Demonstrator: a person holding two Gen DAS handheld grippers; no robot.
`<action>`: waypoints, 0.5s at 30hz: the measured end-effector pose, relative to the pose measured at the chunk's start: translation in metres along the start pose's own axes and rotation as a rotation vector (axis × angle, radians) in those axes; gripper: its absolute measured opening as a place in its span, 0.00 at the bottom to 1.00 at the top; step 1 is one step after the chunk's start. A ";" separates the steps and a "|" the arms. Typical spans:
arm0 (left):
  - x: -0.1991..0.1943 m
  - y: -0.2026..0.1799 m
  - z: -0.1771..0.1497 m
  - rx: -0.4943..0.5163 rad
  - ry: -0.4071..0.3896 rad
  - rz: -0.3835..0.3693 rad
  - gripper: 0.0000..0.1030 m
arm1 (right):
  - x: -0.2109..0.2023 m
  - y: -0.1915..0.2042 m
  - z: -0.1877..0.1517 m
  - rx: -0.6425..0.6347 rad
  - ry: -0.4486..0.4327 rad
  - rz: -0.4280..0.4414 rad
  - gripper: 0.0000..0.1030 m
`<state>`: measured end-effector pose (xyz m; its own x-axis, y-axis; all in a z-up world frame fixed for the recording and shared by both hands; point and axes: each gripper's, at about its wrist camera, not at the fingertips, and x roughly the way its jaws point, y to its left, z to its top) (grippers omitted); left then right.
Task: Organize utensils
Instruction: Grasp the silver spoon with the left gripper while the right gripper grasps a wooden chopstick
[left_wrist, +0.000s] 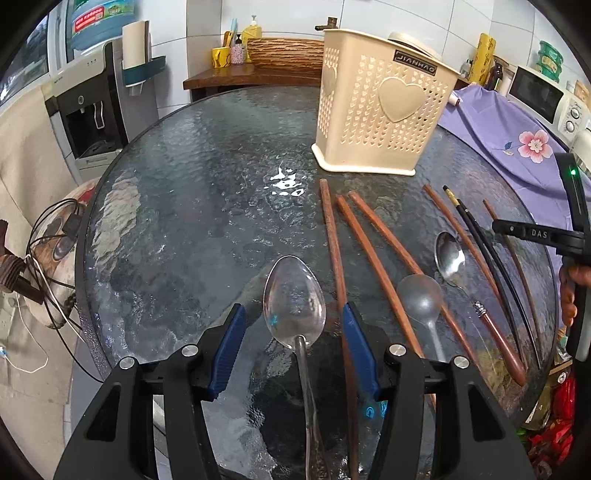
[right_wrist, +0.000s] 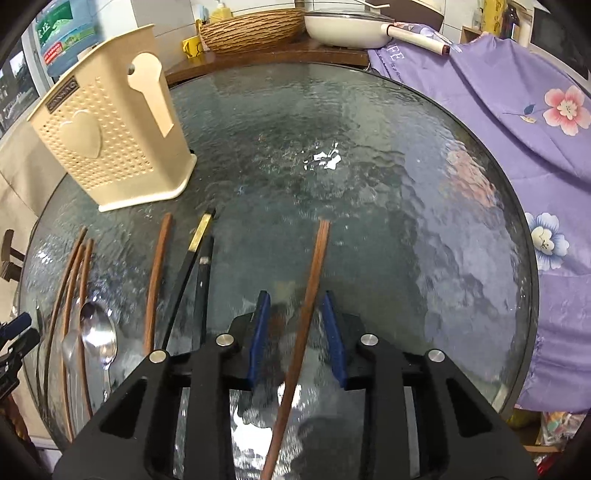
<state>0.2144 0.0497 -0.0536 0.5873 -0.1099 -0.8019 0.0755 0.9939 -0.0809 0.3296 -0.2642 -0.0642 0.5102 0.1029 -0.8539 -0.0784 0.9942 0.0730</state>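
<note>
My left gripper (left_wrist: 293, 310) is open, with the bowl of a large metal spoon (left_wrist: 295, 299) lying between its blue pads, untouched by either. To its right lie several brown chopsticks (left_wrist: 373, 251), a grey spoon (left_wrist: 421, 295), a wooden-handled metal spoon (left_wrist: 448, 258) and black chopsticks (left_wrist: 480, 240). A cream perforated utensil holder (left_wrist: 380, 110) stands upright behind them. My right gripper (right_wrist: 295, 295) is open astride a single brown chopstick (right_wrist: 317, 258) that lies on the glass, with a small gap at each pad. The holder (right_wrist: 110, 140) stands at the far left in that view.
Everything rests on a round rippled glass table (left_wrist: 203, 184). A purple flowered cloth (right_wrist: 517, 122) covers the right side. A water dispenser (left_wrist: 85, 110) and cables (left_wrist: 55, 240) are off the left edge. A woven basket (left_wrist: 284, 53) and a white pan (right_wrist: 347, 22) sit behind.
</note>
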 end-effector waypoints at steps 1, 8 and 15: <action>0.001 0.000 0.000 0.000 0.005 0.001 0.50 | 0.001 0.002 0.002 -0.008 -0.001 -0.009 0.27; 0.009 -0.007 0.006 0.018 0.028 0.038 0.46 | 0.005 0.008 0.011 -0.042 0.001 -0.032 0.21; 0.018 -0.008 0.012 0.012 0.049 0.055 0.40 | 0.006 0.008 0.013 -0.049 0.010 -0.025 0.19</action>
<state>0.2342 0.0397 -0.0606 0.5504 -0.0544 -0.8331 0.0541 0.9981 -0.0295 0.3436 -0.2548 -0.0621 0.5037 0.0774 -0.8604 -0.1080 0.9938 0.0261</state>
